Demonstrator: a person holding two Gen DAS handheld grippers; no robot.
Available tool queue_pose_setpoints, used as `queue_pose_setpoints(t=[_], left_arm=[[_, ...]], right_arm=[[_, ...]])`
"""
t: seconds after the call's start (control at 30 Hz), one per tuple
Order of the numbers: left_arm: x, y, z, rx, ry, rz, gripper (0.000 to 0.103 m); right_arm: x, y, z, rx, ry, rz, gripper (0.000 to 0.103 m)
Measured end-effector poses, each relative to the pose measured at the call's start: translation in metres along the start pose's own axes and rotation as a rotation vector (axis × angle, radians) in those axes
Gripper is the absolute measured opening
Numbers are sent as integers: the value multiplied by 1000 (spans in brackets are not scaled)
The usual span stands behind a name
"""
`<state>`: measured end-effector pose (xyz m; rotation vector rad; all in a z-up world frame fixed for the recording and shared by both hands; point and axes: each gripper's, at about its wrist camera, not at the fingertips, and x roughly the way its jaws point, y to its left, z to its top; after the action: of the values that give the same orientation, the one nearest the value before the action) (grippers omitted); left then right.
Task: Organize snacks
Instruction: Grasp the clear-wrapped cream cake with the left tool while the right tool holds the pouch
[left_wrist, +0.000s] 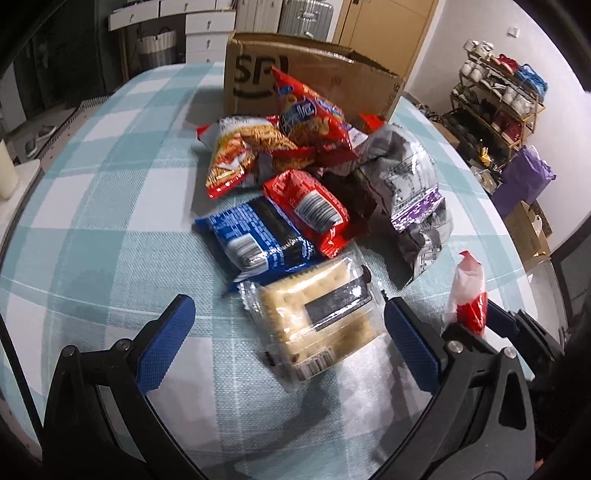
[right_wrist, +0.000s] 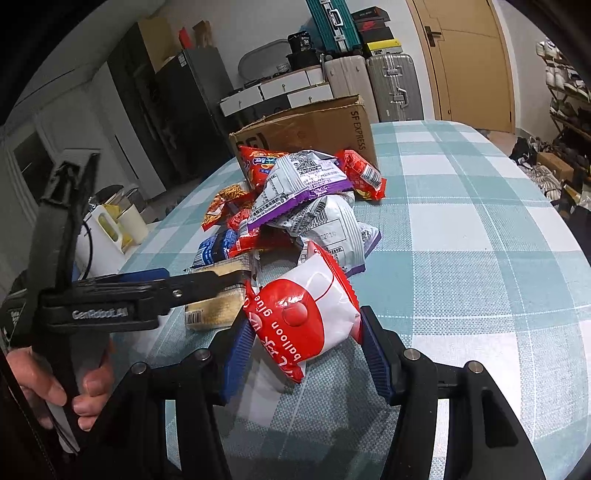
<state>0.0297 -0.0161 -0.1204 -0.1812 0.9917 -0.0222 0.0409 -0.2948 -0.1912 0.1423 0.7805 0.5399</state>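
Crinkling glossy packet (right_wrist: 306, 317) — right gripper (right_wrist: 306, 343)

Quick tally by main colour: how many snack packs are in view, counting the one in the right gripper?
Red: 4, crackers, noodle snack, barcode pack, far pack
Blue: 1
Clear: 1
Silver-purple: 2
Red-white, held: 1
Total: 9

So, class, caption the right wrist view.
Right gripper holds a red-and-white packet before the snack pile.
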Motion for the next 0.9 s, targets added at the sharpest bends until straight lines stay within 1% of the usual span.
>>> queue_pose_setpoints(t=[0.13, 0.27, 0.4, 0.5, 0.53, 0.57, 0.6, 0.63, 0.67, 0.77, 0.9], left_arm=[[12, -14, 5, 4, 21, 24, 102], [27, -25, 10, 13, 46, 80, 102], [39, -36, 13, 30, 49, 132, 102], [42, -44, 11, 47, 43, 146, 96], [42, -46, 11, 53, 38, 144, 92], [41, -48, 12, 59, 35, 141, 86], [40, -50, 12, 62, 30, 141, 82], [40, -51, 14, 64, 24, 134, 75], [41, -51, 15, 65, 24, 123, 71], [40, -45, 19, 43, 29, 72, 64], [41, -41, 24, 45, 38, 31, 61]], right_arm=[[-1, -1, -2, -1, -10, 10, 57], [-4, -5, -5, 14, -20, 17, 57], [-8, -12, -8, 34, -27, 22, 57], [-11, -15, -10, 42, -30, 27, 57], [-12, -15, -11, 45, -32, 30, 57], [-12, -16, -11, 47, -34, 33, 57], [-13, -17, -11, 48, -37, 35, 57], [-13, -16, -11, 47, -39, 35, 57], [-13, -16, -12, 46, -41, 36, 57], [-15, -15, -12, 45, -46, 38, 57], [-17, -14, -13, 41, -51, 37, 58]])
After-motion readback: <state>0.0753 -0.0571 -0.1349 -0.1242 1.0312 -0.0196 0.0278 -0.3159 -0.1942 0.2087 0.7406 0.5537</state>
